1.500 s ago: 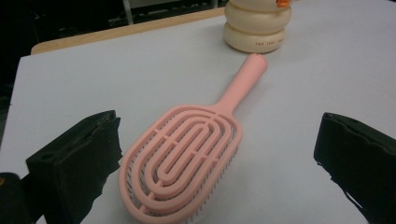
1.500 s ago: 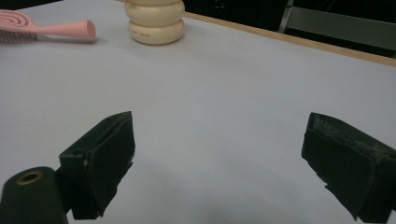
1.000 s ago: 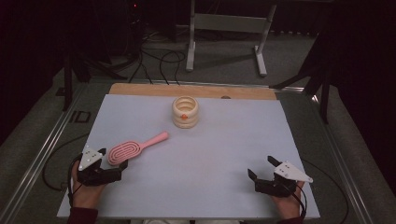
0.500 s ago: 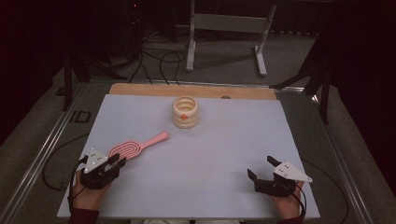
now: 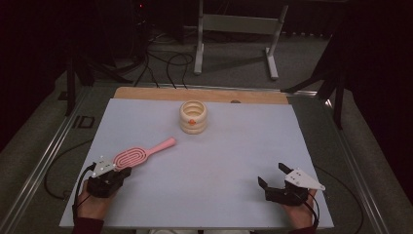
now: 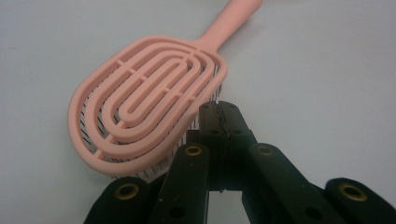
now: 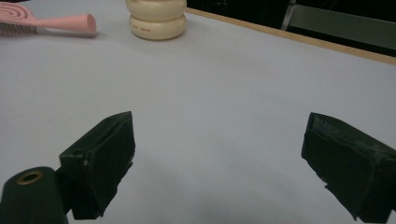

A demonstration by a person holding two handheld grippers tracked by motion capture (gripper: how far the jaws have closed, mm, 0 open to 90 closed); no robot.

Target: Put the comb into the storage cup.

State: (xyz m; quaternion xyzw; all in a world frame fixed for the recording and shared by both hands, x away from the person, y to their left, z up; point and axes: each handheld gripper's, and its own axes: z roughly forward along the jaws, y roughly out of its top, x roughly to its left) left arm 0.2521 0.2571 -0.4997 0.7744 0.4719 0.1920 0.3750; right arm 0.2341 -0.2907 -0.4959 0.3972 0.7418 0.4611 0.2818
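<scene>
A pink hairbrush (image 5: 141,155) lies on the white table sheet (image 5: 234,146) at the near left, handle pointing up and to the right. My left gripper (image 5: 127,170) sits just at the near end of the brush head (image 6: 144,107). Its jaws have just been closing and now meet with nothing between them, the tips (image 6: 219,114) right beside the brush's rim. My right gripper (image 5: 271,173) rests at the near right, open, with bare sheet between its pads (image 7: 224,158). A cream ringed container (image 5: 193,117) stands upright at the far middle.
The brush handle (image 7: 51,21) and the cream container (image 7: 156,18) lie far ahead of the right gripper. A wooden strip (image 5: 195,95) borders the table's far edge. Beyond it a metal stand (image 5: 238,29) and cables sit on the dark floor.
The left gripper's jaws went from wide open to shut beside the brush head, and the hand shifted slightly. The brush, the container and the right gripper stayed put.
</scene>
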